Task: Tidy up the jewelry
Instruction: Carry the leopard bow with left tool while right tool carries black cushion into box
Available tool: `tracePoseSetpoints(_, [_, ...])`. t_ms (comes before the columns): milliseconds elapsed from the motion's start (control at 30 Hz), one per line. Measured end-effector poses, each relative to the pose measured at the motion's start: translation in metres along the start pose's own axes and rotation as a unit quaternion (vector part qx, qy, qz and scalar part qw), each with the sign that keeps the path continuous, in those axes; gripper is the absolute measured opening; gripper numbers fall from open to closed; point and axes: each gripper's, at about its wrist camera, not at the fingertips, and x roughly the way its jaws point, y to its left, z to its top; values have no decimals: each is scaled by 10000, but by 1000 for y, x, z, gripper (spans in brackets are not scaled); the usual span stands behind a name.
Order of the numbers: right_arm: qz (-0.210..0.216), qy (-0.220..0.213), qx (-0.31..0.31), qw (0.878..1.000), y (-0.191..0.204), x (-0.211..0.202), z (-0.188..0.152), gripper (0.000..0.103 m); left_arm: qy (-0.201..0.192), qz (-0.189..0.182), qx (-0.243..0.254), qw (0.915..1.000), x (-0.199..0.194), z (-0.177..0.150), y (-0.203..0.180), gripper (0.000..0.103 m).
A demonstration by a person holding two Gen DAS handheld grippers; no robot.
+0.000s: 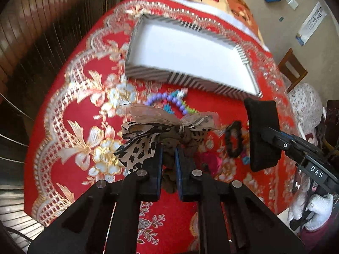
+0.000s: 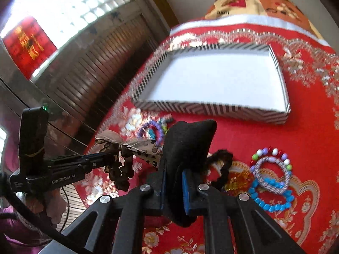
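Observation:
My left gripper (image 1: pixel 168 158) is shut on a leopard-print bow scrunchie (image 1: pixel 161 131) and holds it above the red cloth; the scrunchie also shows in the right wrist view (image 2: pixel 127 148). My right gripper (image 2: pixel 173 175) is shut on a black velvet jewelry stand (image 2: pixel 188 144), which also shows in the left wrist view (image 1: pixel 262 135). An empty white tray with striped sides (image 1: pixel 148 76) (image 2: pixel 211 108) lies beyond both. A purple bead bracelet (image 1: pixel 169 100) lies near its front wall. A black scrunchie (image 2: pixel 222 165) and several bead bracelets (image 2: pixel 271 175) lie on the cloth.
The table is covered by a red embroidered cloth (image 1: pixel 70 110). A wooden shutter wall (image 2: pixel 101 67) is on the left. A wooden chair (image 1: pixel 294 69) stands at the right. A folded blanket (image 2: pixel 254 2) lies beyond the tray.

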Motion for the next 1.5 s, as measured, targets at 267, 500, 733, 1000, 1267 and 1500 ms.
tracePoseSetpoints(267, [559, -422, 484, 9964, -14, -27, 26, 12, -447, -28, 87, 9990, -24, 37, -18, 10])
tracePoseSetpoints(500, [405, -670, 624, 9950, -26, -32, 51, 12, -737, -17, 171, 9971, -22, 79, -25, 10])
tracePoseSetpoints(733, [-37, -743, 597, 9954, -48, -20, 86, 12, -746, -19, 185, 9970, 8, 129, -28, 10])
tracePoseSetpoints(1000, [-398, -424, 707, 9958, -89, 27, 118, 12, -279, 154, 86, 9995, 70, 170, -13, 10])
tracePoseSetpoints(1267, [-715, 34, 839, 9939, -124, 73, 122, 12, 120, 335, -63, 9993, 109, 177, 5, 10])
tracePoseSetpoints(1500, [-897, 274, 949, 9910, -140, 88, 115, 12, 222, 469, -113, 9986, 122, 177, 5, 15])
